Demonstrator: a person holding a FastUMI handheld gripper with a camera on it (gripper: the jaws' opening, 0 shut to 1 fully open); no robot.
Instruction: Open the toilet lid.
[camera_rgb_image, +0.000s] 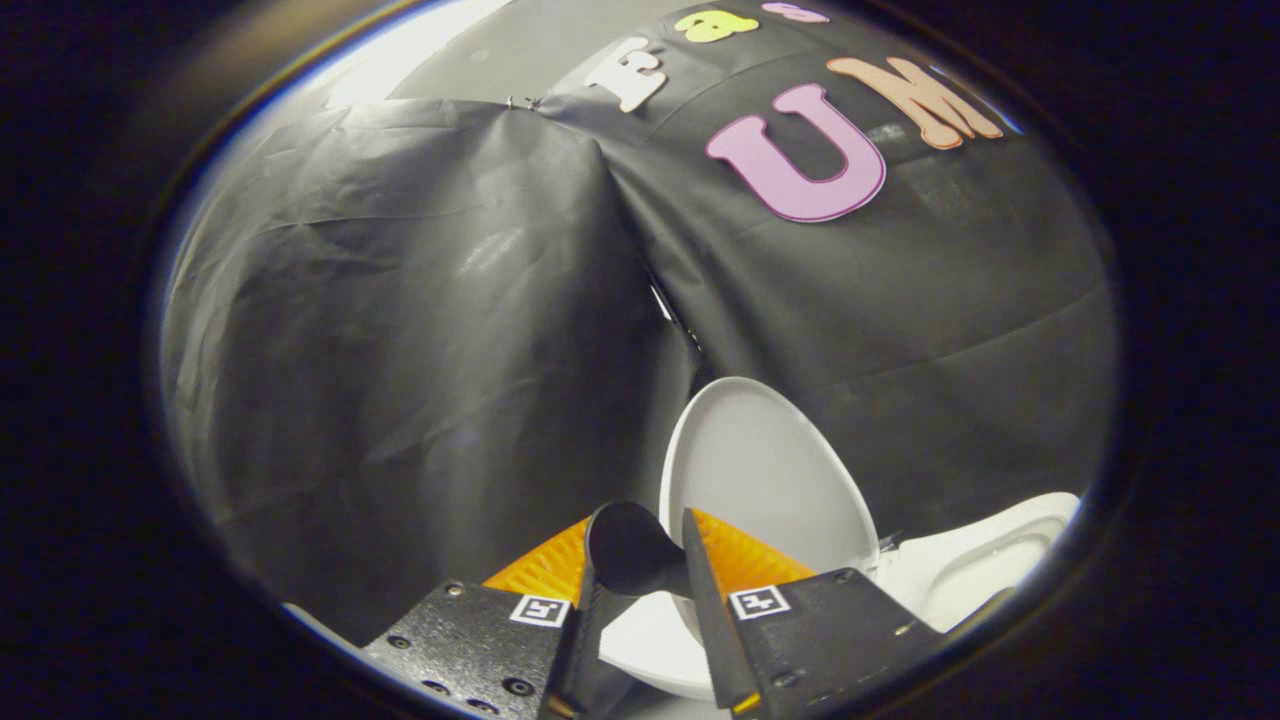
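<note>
So the lid (765, 480) is already raised, standing nearly upright and leaning back toward the cloth wall (400, 330), just beyond the tool (640, 560). The bowl (985, 565) is seen off to the right of the fingers, its rim exposed, and part of the seat (650, 645) can be made out low between the fingers.

The tool's fingers are set a little apart, with a narrow gap left between them. Nothing is clamped as far as can be told; a dark rounded shape (625, 545) is seen in that gap, but what it is can't be made out. Whether the right finger is touching the lid's lower edge can't be told either.

Judging from this, the lifting step looks pretty much done. What's called for next is probably just making sure the lid is rested stably against the back, then the tool backed away gently so it isn't knocked forward.
</note>
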